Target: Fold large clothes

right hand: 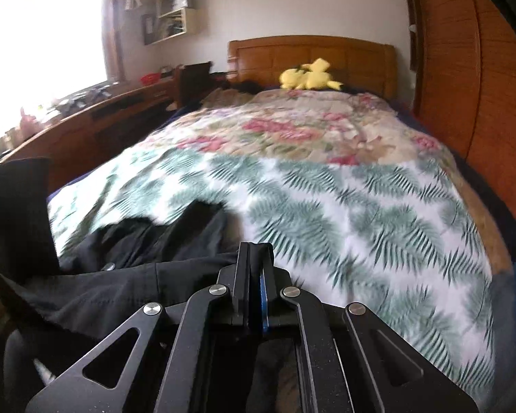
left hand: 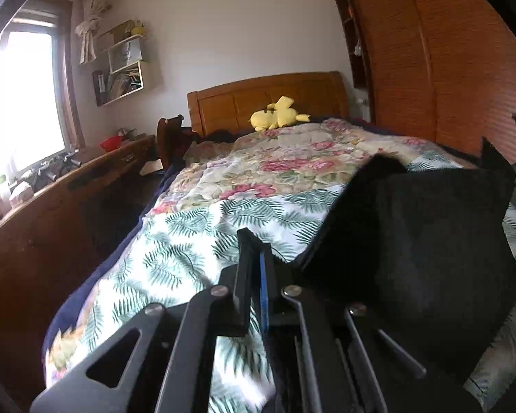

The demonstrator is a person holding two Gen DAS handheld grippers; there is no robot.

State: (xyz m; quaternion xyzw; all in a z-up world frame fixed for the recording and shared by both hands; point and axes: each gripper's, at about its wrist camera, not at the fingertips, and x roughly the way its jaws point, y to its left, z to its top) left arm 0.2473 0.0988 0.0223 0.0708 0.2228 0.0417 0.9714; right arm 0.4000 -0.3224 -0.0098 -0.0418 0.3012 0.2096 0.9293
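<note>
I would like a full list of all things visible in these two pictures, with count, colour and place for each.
black fabric garment: one, black, at the near end of the bed, partly lifted
leaf-print bed cover: one, white with green leaves, near half of the bed
floral quilt: one, cream with pink flowers, far half of the bed
yellow plush toy: one, yellow, by the headboard
wooden headboard: one, brown, far end of the bed
wooden wardrobe: one, brown, right of the bed
wooden desk: one, brown, under the window
red bowl: one, red, on the desk
wall shelves: several, white, beside the window
left gripper: one, black, shut on the garment
right gripper: one, black, shut on the garment
</note>
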